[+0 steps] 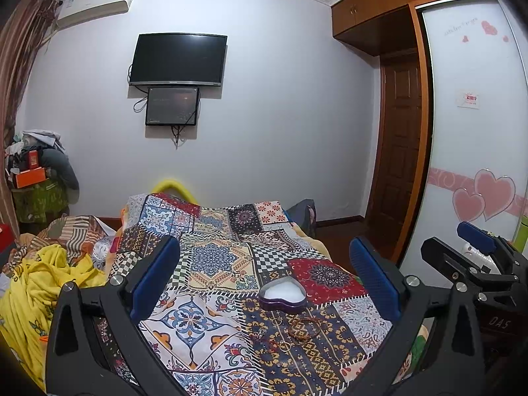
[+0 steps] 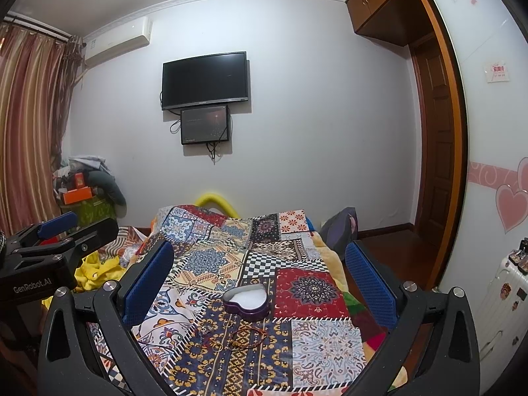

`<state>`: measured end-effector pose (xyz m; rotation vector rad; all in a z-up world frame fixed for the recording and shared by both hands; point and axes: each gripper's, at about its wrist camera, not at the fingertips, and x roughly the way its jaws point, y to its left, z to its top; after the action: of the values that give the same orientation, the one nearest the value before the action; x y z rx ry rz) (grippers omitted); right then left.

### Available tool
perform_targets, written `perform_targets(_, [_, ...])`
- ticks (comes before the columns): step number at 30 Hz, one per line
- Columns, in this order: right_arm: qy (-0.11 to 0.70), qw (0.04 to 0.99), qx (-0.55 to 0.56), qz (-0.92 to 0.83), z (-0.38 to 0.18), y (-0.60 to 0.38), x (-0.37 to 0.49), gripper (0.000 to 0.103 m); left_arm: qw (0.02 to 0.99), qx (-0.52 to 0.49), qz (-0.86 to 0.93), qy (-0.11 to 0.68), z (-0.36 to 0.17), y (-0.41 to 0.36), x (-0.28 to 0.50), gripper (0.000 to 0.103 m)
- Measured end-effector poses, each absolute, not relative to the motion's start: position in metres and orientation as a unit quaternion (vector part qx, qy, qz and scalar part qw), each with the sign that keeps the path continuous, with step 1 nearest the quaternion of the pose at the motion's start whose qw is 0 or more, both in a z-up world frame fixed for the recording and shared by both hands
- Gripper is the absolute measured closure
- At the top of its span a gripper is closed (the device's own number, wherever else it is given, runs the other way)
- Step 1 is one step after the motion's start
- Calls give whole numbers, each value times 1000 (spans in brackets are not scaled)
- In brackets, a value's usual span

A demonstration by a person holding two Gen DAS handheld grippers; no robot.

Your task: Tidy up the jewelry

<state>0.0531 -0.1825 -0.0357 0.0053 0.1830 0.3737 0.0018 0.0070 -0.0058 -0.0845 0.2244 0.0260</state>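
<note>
Left gripper [image 1: 264, 270]: jaws spread wide, holding nothing
Right gripper [image 2: 260, 270]: jaws wide apart, holding nothing
Heart-shaped tin [image 1: 282, 294]: lidless on the patchwork bedspread [image 1: 211, 264], white inside
Bangle [image 1: 305, 330], rings [image 1: 284, 346]: on the bedspread just before the tin

A home bedroom. Bed [image 1: 231, 264] at centre under a patchwork cover [image 2: 264, 257]; rumpled yellow bedding [image 1: 39, 283] at 8 o'clock. On the far wall at 12 o'clock, a mounted TV [image 1: 178, 59] with a smaller screen [image 1: 172, 106] below. Air conditioner [image 1: 95, 3] at 11 o'clock beside striped curtains [image 2: 29, 125]. Wooden wardrobe [image 1: 373, 10] at 1 o'clock, sliding door [image 1: 475, 132] with pink hearts at 3 o'clock. Heap of clothes [image 2: 89, 181] at 9 o'clock.
</note>
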Motion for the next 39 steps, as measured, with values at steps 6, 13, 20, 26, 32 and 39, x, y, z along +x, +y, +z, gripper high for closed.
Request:
perform_targets(6, [91, 979, 3, 185, -36, -183, 54, 0, 993, -42, 13, 113, -7, 7, 2, 0])
perform_targets(13, [90, 979, 2, 185, -32, -183, 53, 0, 992, -46, 17, 115, -7, 9, 3, 0])
perform_targets(20, [90, 978, 3, 187, -31, -182, 53, 0, 992, -46, 19, 120, -7, 9, 6, 0])
perform_targets(26, [90, 978, 2, 186, -32, -181, 53, 0, 991, -46, 18, 120, -8, 9, 8, 0])
perform_targets(32, [91, 978, 3, 185, -33, -182, 53, 0, 991, -43, 16, 122, -9, 8, 8, 0])
perform_targets(39, [93, 979, 4, 184, -33, -183, 54, 0, 992, -40, 16, 122, -11, 7, 9, 0])
